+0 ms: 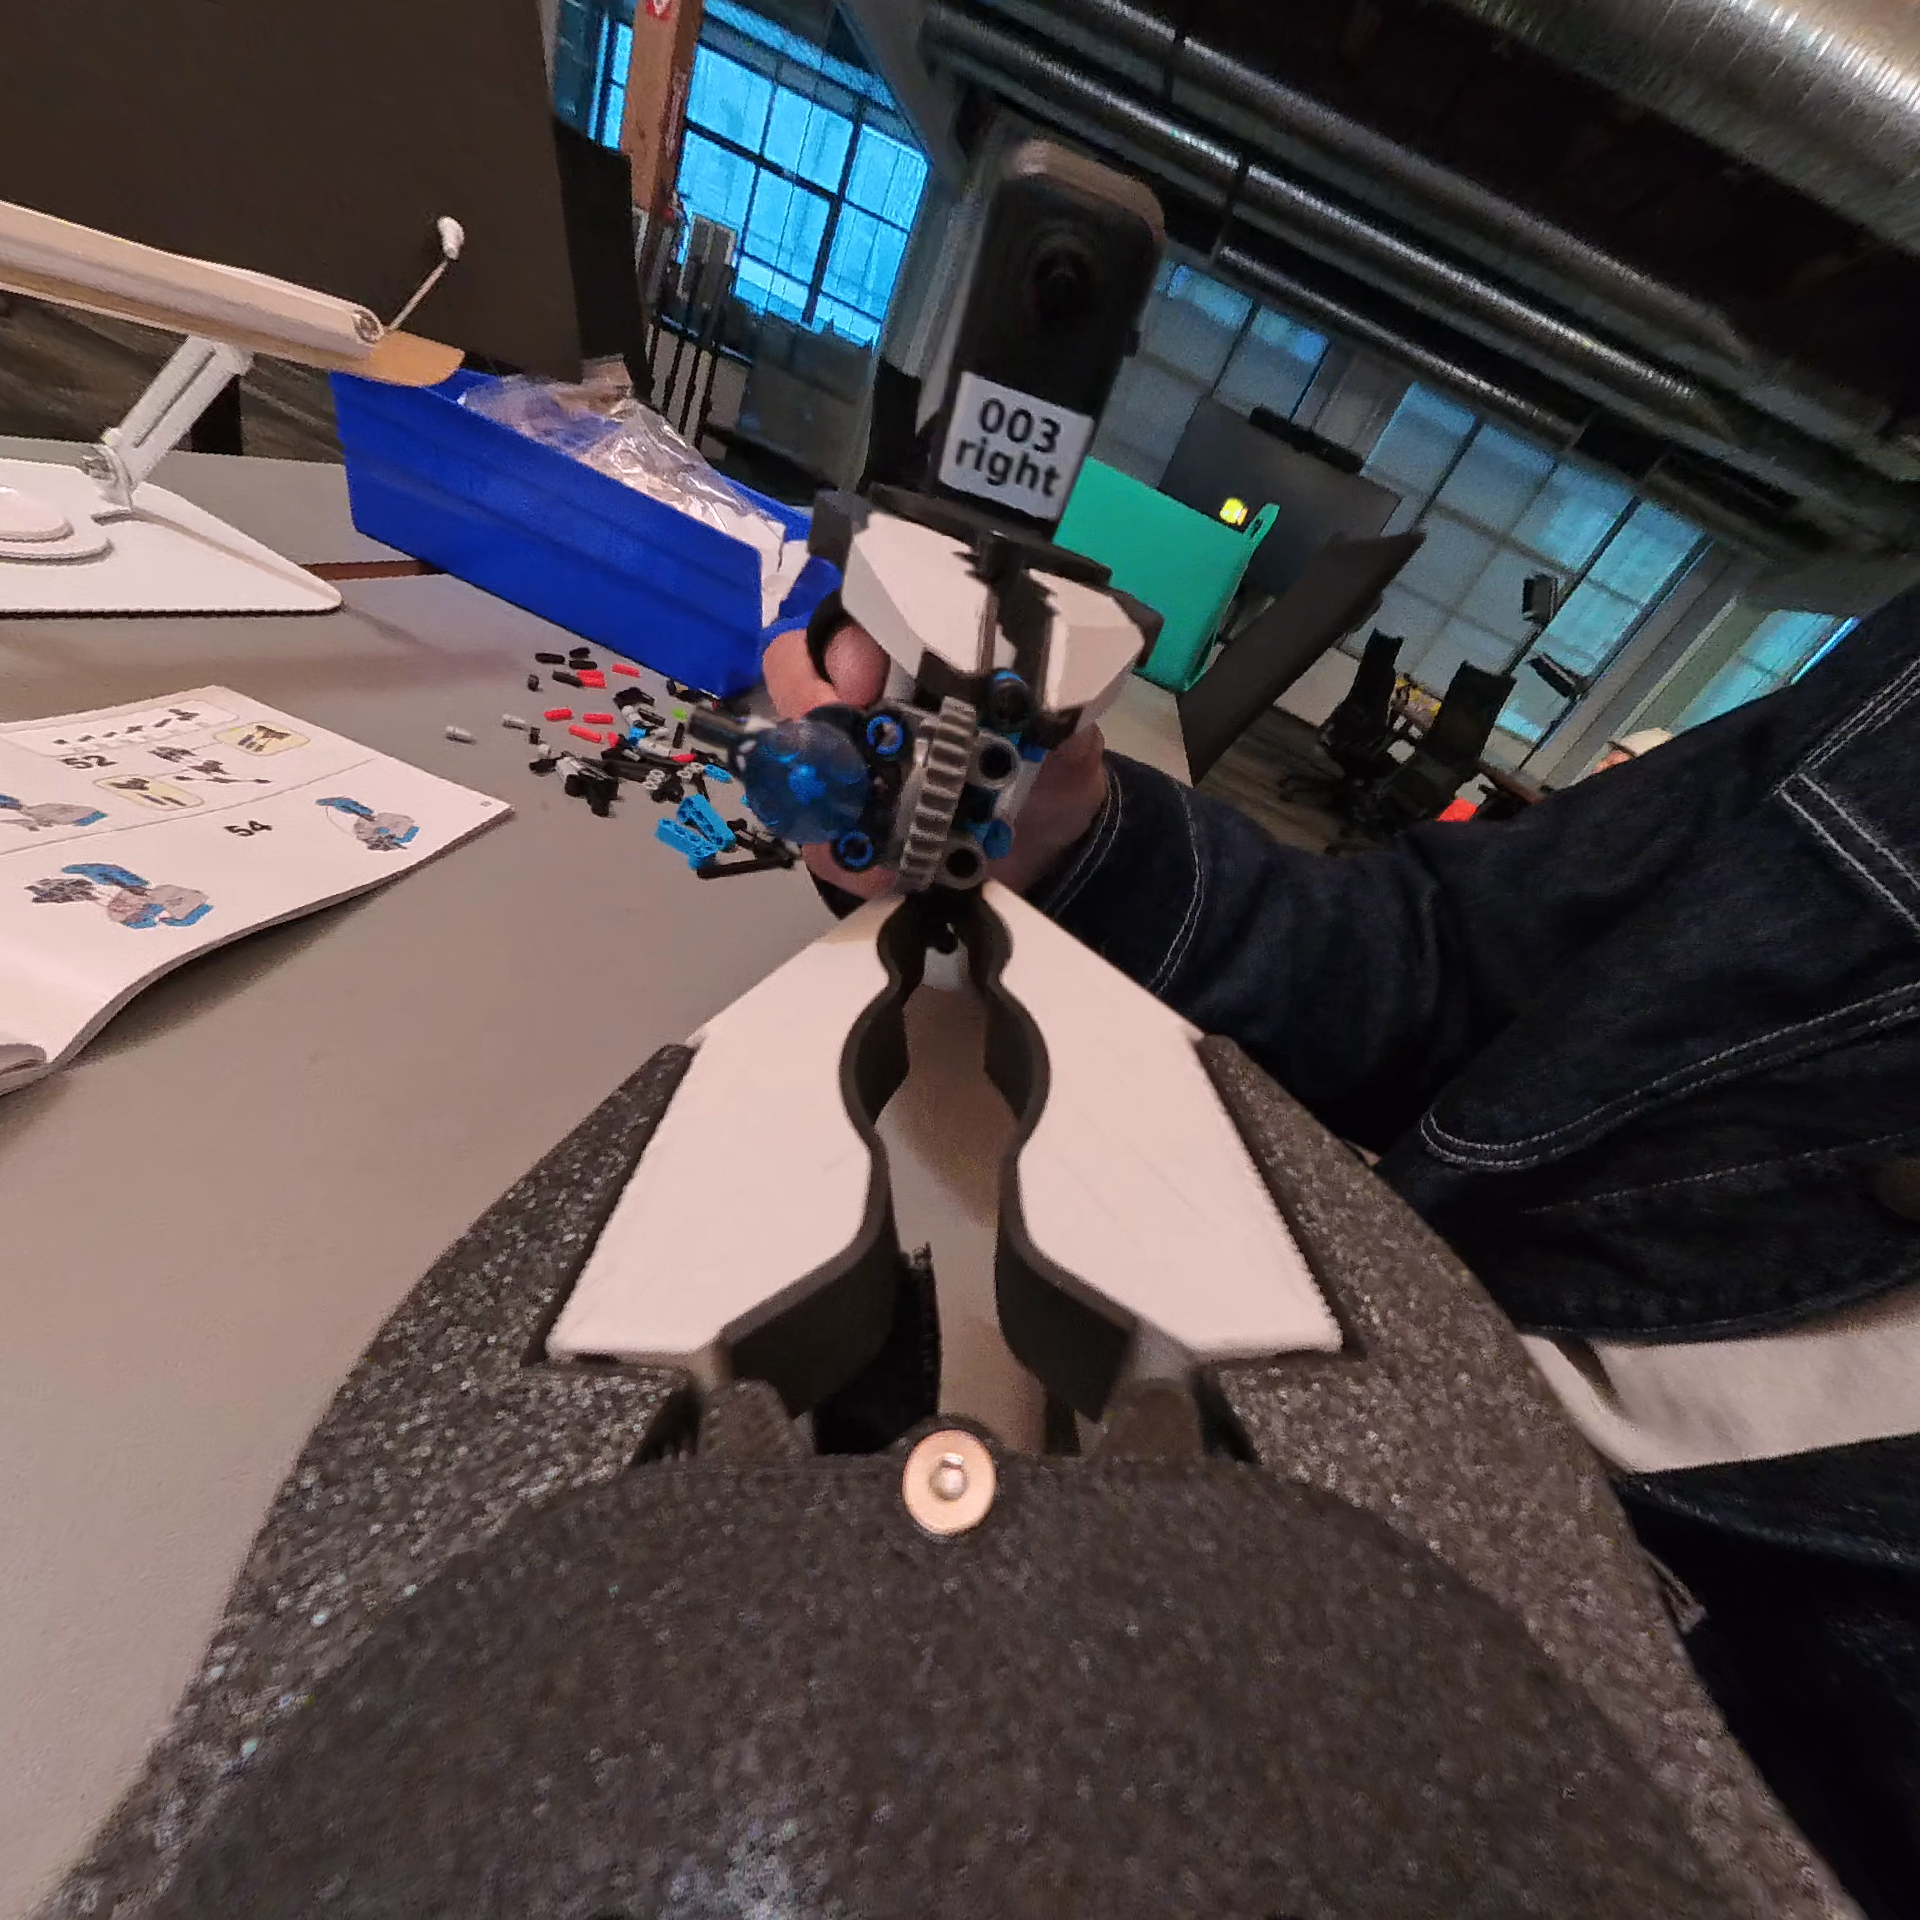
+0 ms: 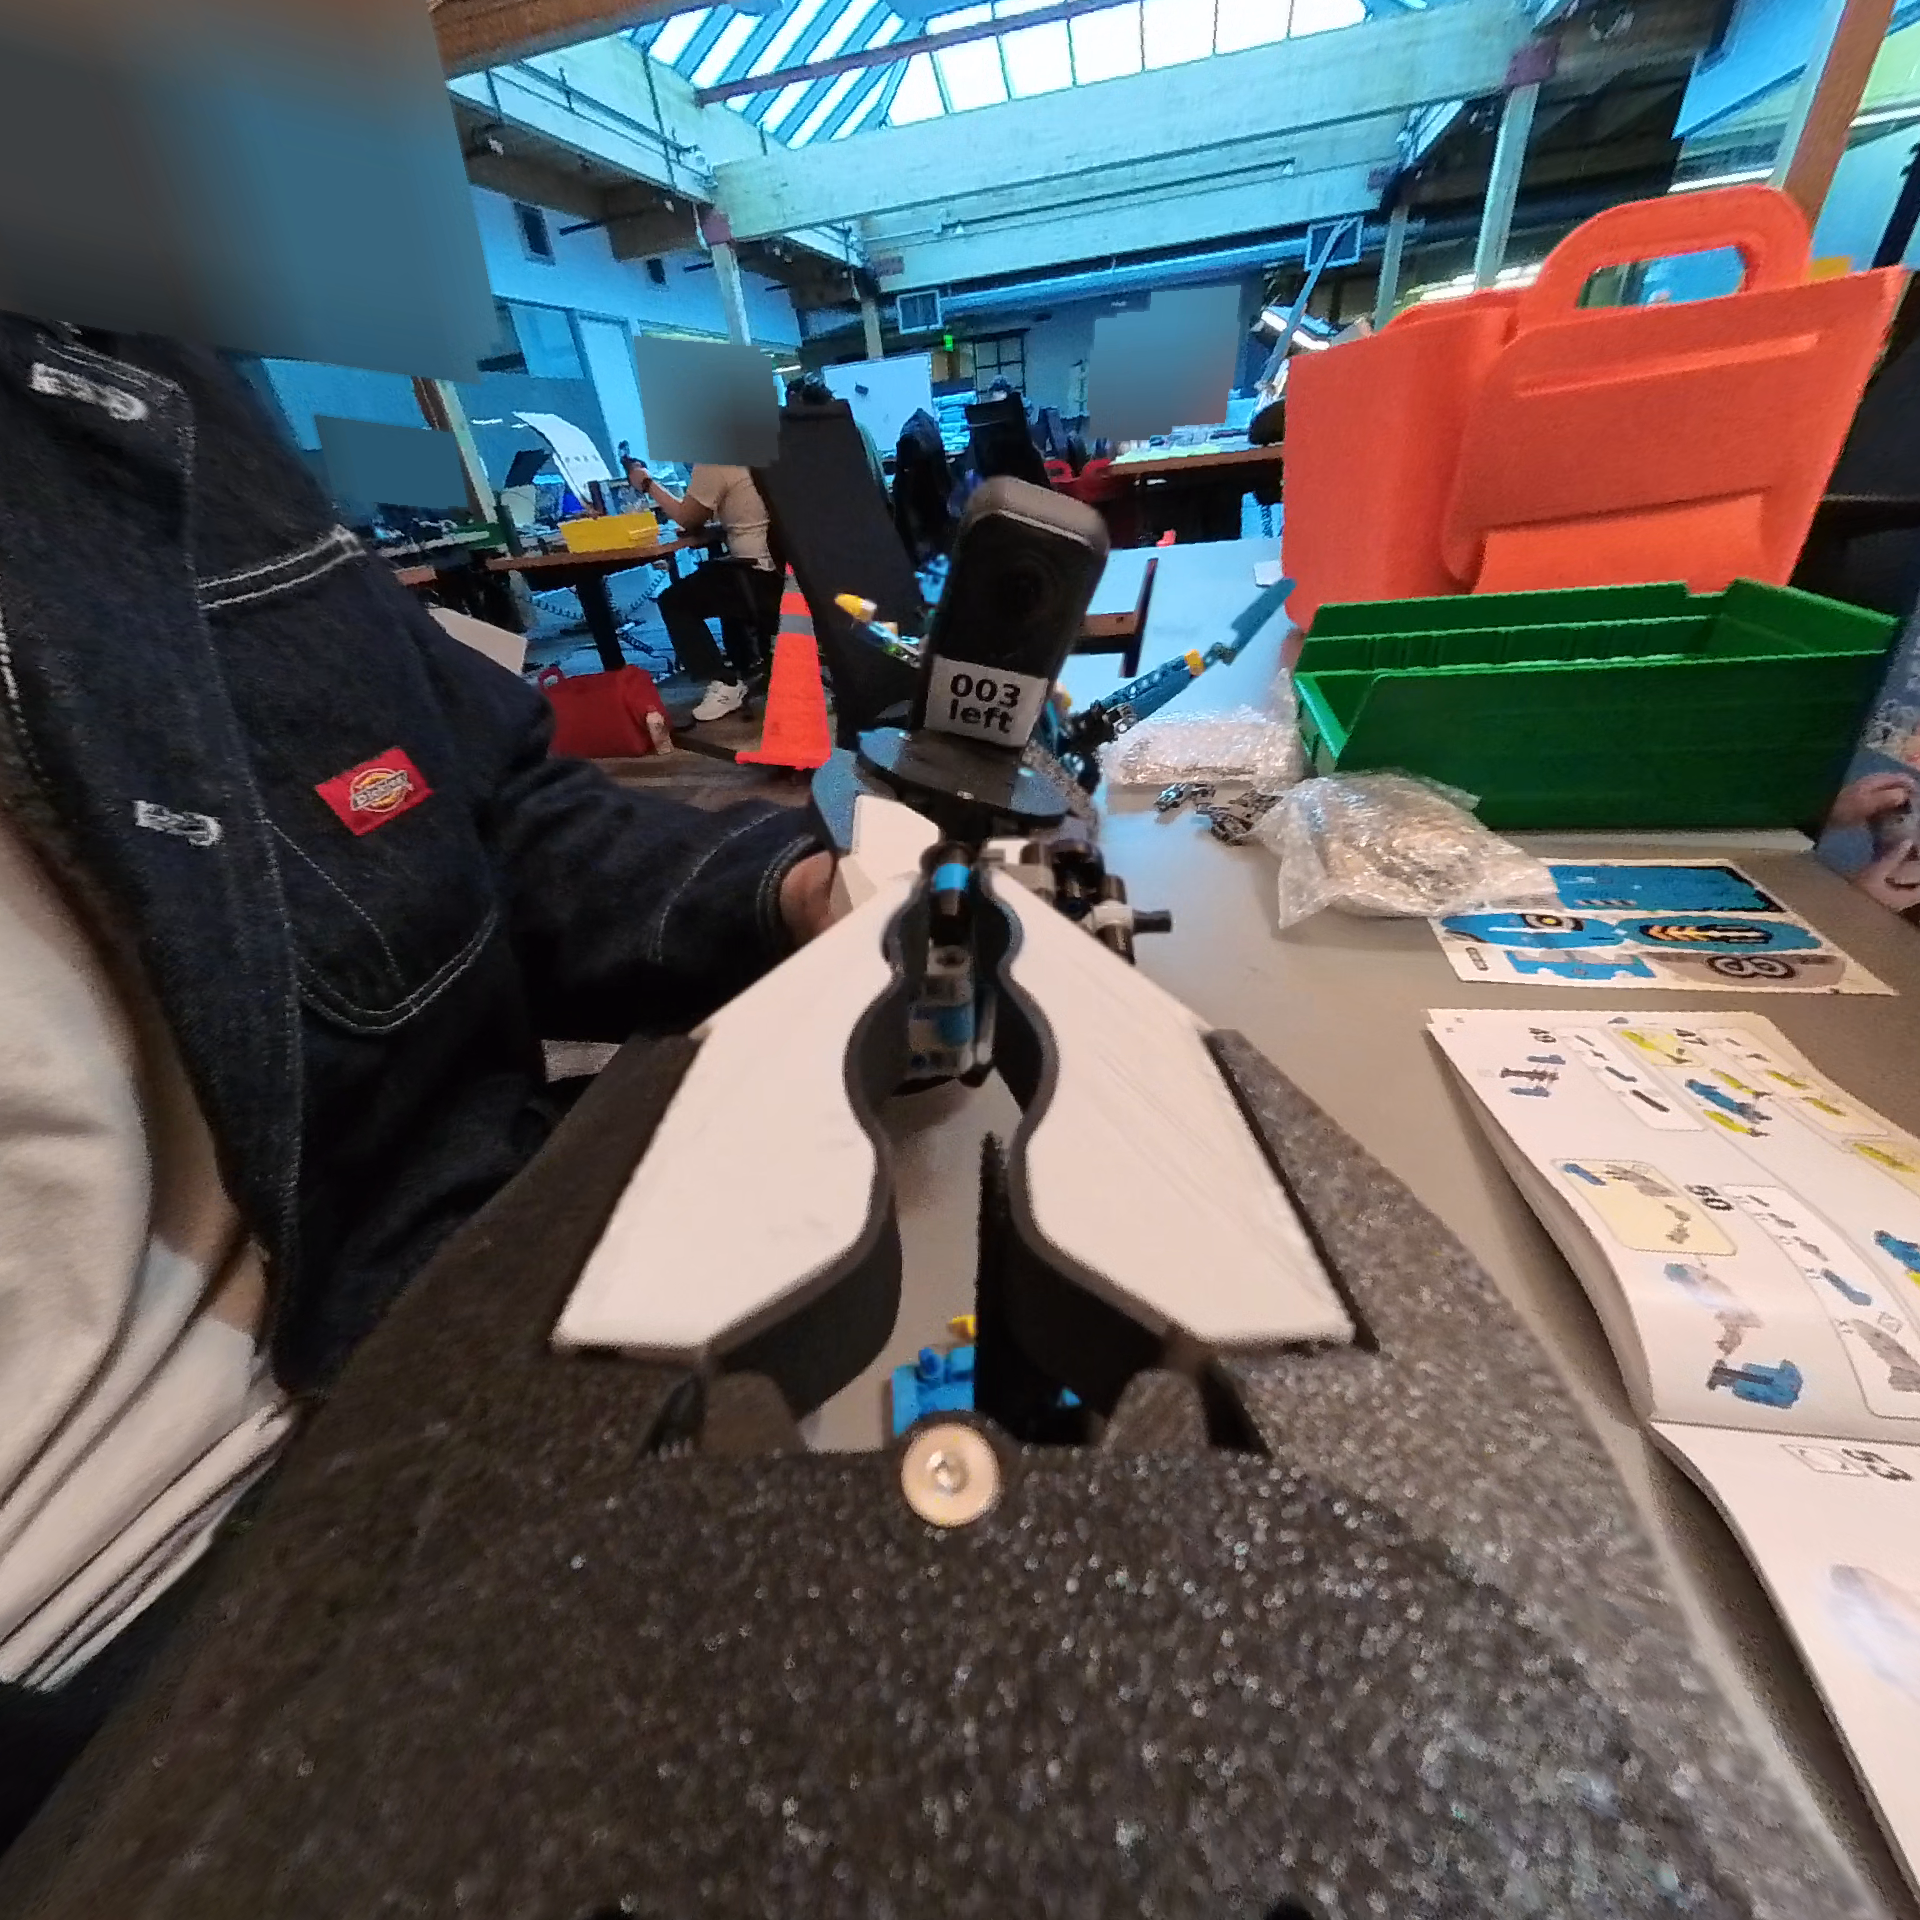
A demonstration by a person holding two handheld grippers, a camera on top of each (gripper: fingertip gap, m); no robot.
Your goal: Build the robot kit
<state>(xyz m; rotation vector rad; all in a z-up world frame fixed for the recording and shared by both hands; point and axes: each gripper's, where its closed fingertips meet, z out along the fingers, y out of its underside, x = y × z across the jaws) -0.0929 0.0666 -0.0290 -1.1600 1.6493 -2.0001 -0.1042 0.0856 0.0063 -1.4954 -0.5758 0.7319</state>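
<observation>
Grippers are pointed at each other at frame centre: left gripper and right gripper are both clamped on the brick model, held above the grey table.

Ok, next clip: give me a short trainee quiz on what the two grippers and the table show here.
1. True or false: the blue bin stands beyond the loose small parts on the table.
2. What do the left gripper and the right gripper both clamp in their fingers? A booklet; B brick assembly; C plastic bag.
3. Fill in: the stacking bin before the orange case is ___.
Key: 1 true; 2 B; 3 green.
</observation>
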